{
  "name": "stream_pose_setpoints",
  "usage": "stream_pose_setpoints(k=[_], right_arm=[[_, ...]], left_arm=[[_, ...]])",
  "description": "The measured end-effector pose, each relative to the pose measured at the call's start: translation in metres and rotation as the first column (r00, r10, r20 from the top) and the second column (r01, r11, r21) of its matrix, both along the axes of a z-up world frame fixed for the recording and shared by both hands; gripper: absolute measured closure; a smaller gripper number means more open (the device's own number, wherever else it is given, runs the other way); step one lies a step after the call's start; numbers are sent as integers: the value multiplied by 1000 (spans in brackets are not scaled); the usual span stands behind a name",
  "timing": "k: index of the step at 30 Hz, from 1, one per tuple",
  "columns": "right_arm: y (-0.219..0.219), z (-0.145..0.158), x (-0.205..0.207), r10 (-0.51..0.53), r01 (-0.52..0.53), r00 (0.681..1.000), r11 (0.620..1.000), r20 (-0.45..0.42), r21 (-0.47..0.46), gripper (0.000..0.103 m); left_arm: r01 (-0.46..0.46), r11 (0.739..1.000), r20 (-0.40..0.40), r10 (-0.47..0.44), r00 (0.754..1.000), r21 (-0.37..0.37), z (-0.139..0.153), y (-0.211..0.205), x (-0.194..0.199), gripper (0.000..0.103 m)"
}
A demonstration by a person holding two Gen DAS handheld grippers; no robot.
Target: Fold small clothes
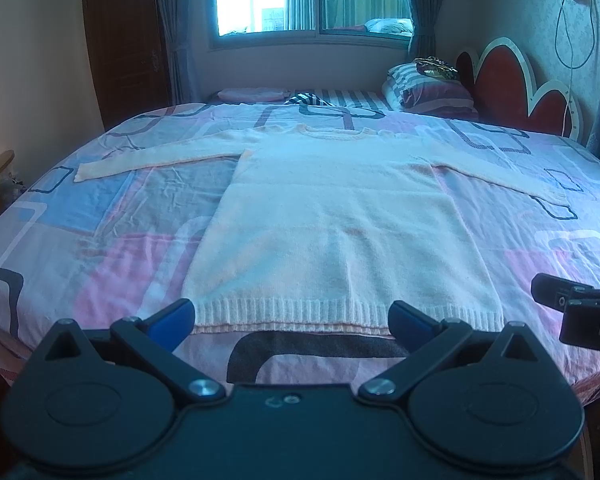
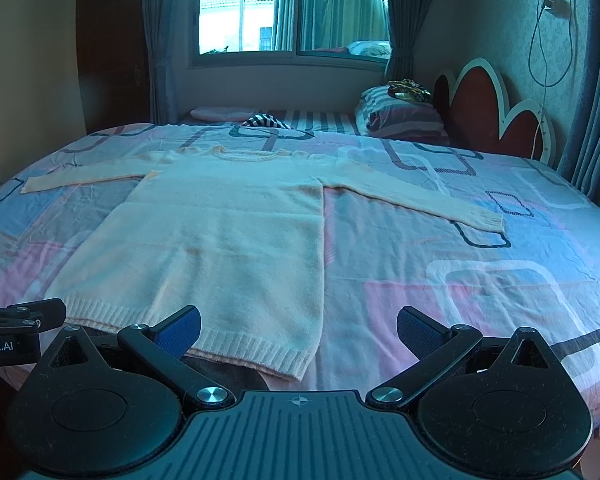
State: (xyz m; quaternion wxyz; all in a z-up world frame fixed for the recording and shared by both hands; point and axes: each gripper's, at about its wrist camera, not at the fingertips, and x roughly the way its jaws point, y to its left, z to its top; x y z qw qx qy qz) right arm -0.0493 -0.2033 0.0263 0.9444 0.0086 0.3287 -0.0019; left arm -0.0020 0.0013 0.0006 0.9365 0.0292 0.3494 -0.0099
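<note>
Sweater (image 1: 340,216): pale knit, flat and face up on the bed (image 1: 100,216), hem toward the cameras, collar away, both sleeves spread out sideways; no fold made yet, I judge.
Left gripper (image 1: 292,320): fingers spread wide, holding nothing, poised just short of the hem, roughly centred on it.
Right gripper (image 2: 299,330): also wide and empty, set toward the sweater's right hem corner; its left finger (image 2: 182,330) overlaps the ribbing in view, though contact cannot be told.
Hem (image 1: 348,314): ribbed band lying straight, nearest edge. A pinch should take both layers of the rib, so the back does not lag.
Right sleeve (image 2: 412,196): runs out over the bedsheet, cuff well apart from the body. Likely first fold; carry it across the chest, keeping it flat.
Left sleeve (image 1: 156,160): mirrors it on the far left.
Collar (image 1: 332,133): far end; good reference for keeping folds square.
Risk: the soft knit may stretch or drag the wrinkled sheet if pulled rather than lifted.
Pillow (image 1: 428,88): beyond, clear of the work.
</note>
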Motion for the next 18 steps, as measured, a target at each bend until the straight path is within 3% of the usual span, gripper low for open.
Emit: stream_pose_setpoints(k=[18], right_arm=[[0, 0, -1, 0, 0, 1000, 1000, 4, -2, 0]], left_arm=[[2, 1000, 2, -2, 1000, -2, 1, 0, -1, 0]])
